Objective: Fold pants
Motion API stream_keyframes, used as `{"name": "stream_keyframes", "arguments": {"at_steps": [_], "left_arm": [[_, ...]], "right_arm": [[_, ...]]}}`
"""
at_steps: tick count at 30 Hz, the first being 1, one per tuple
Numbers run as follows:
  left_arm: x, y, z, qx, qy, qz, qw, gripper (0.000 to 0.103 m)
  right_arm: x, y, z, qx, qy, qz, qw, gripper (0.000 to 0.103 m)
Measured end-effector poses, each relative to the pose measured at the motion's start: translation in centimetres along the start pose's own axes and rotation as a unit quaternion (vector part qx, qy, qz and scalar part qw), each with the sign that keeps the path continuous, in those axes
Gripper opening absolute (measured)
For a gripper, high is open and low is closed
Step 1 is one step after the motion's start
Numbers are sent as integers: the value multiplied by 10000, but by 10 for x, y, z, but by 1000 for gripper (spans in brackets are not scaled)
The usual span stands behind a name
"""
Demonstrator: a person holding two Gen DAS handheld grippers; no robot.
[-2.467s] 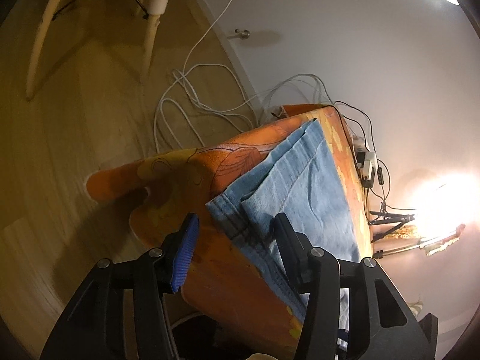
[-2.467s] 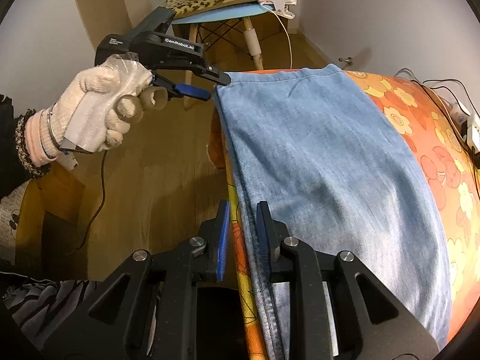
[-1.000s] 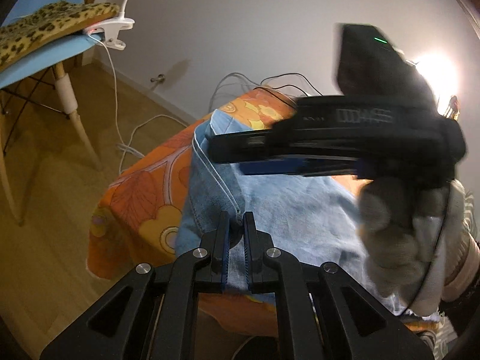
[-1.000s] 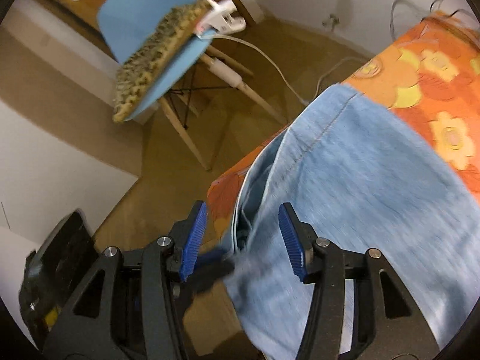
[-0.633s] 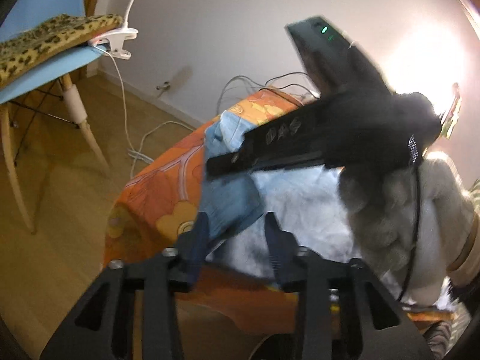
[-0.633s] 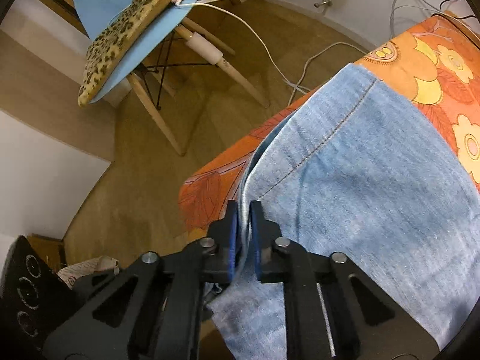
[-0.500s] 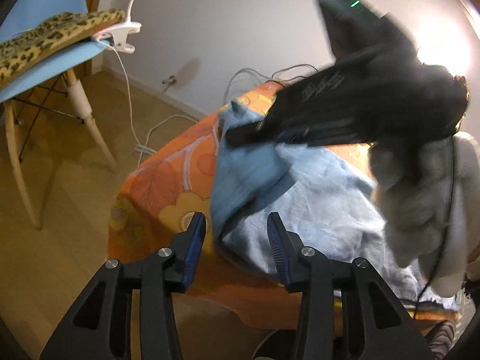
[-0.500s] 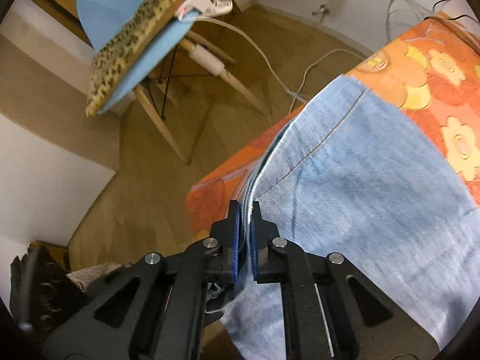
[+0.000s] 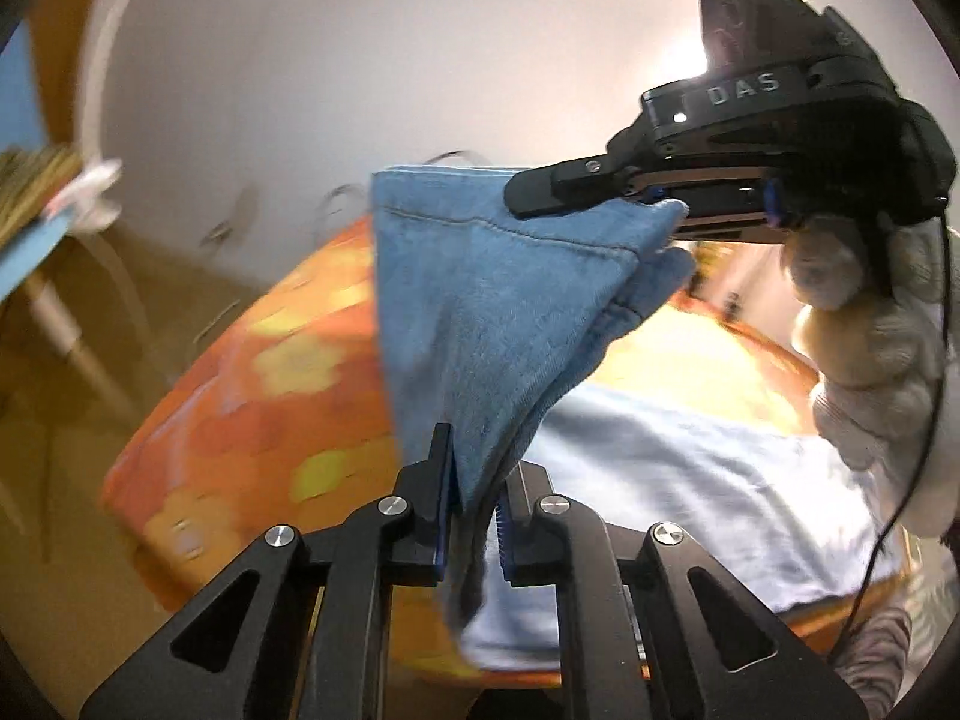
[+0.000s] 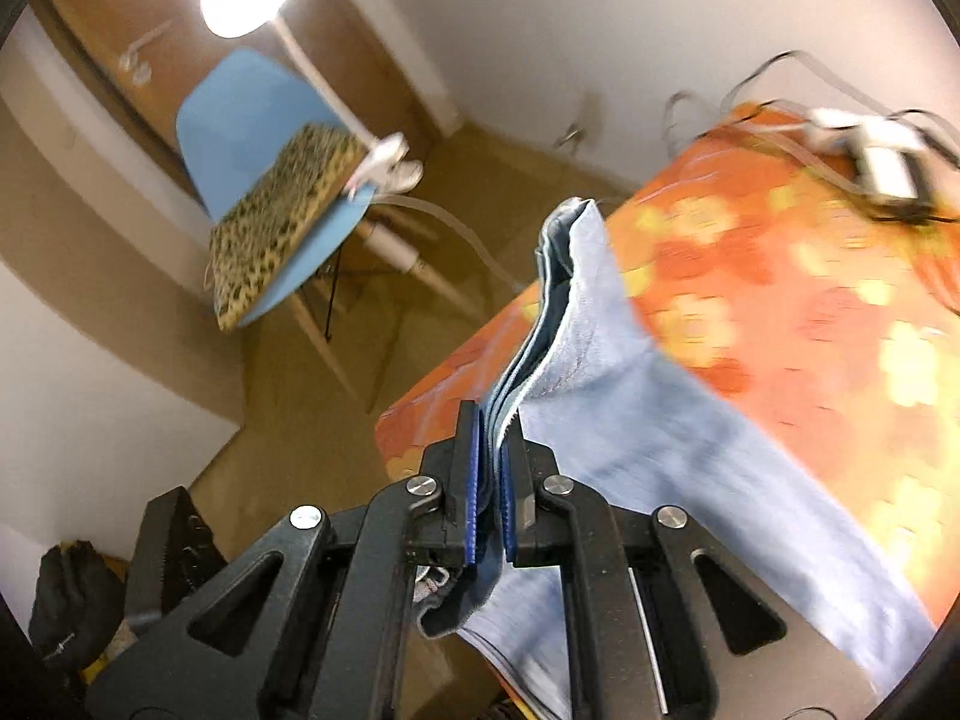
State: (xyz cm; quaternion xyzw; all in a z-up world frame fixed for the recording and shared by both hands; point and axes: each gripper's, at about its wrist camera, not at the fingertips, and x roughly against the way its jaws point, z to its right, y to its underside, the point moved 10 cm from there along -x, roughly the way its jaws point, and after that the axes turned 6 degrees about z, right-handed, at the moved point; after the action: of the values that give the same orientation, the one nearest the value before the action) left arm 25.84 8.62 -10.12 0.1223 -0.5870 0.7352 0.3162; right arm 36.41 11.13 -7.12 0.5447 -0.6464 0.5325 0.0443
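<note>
Left wrist view shows the left gripper (image 9: 474,498) with jaws clenched on one corner of the pants (image 9: 480,324), and the right gripper (image 9: 591,195) biting the other corner. That hem end hangs lifted above the bench (image 9: 288,360); the rest lies flat on it, long axis running back toward the person. I'd say keep both corners level and taut, carry them along that axis, and lay hem squarely on waistband

Pants (image 10: 600,324) hem between right gripper (image 10: 487,516) jaws
</note>
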Motion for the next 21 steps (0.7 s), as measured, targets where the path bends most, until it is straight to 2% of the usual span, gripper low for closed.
{"name": "stream_keyframes", "arguments": {"at_steps": [5,11,15,21], "left_arm": [[-6,-14,89,-505,707,-47,9962,9],[-17,-7,196,-986,1573,-254,9823,9],[-27,15,266,-1304,2104,-508,9675,9],[-38,64,368,-1713,2816,-990,9389,9]], "right_arm": [[89,-13,53,-213,373,493,9979,6],[202,-9,131,-619,1005,975,9882,6],[267,33,181,-930,1418,1155,9787,6],[354,106,255,-1427,1992,1290,9609,6]]}}
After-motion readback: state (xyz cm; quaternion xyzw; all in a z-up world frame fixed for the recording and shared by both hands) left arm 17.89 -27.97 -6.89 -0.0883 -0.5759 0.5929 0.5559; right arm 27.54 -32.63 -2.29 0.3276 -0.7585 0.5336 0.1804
